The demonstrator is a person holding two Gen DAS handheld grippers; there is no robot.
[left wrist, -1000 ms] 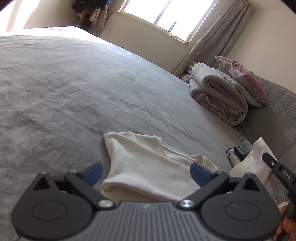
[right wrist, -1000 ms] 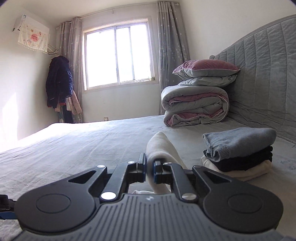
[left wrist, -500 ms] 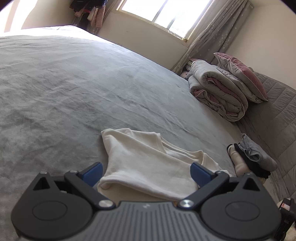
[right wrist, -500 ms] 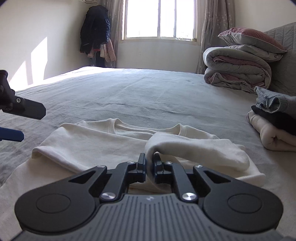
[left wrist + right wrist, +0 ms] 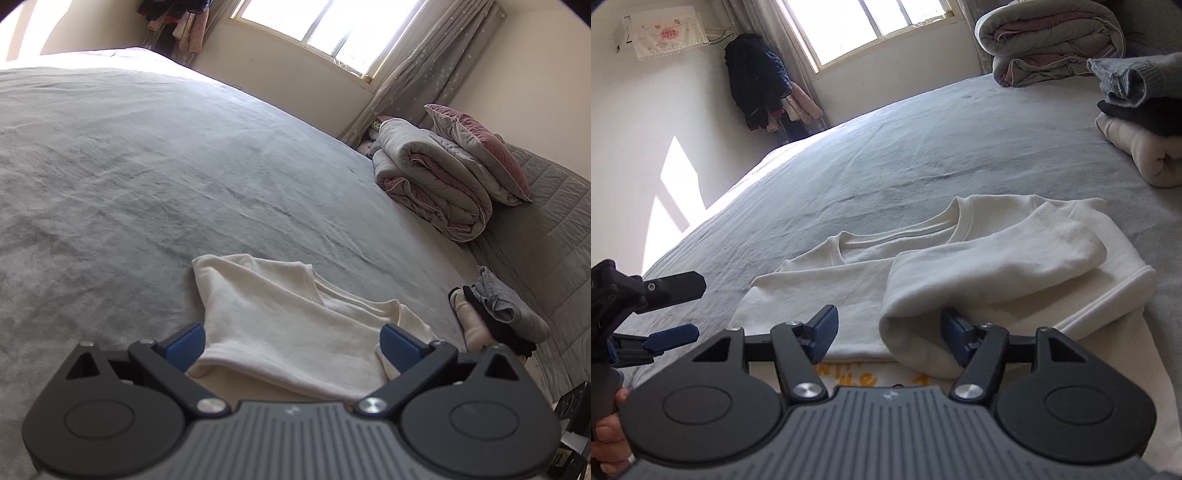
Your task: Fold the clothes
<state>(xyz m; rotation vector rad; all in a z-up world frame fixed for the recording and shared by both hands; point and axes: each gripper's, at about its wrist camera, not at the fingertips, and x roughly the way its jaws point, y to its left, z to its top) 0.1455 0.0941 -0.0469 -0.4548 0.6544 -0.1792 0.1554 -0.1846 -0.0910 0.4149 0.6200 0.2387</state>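
Resting on bed: cream sweatshirt; both grippers' fingers apart.

Cream sweatshirt lying flat on a grey bed

Neckline faces away — both sleeves folded across the chest, the right one on top; orange lettering shows near the hem.

shirt: cream, orange print at the near hem
bed: plain grey
stack: grey on top, black in the middle, cream below
quilt: grey outside, dusty pink inside
pillow: pink and grey
curtain: grey with small pale stars
pads: blue
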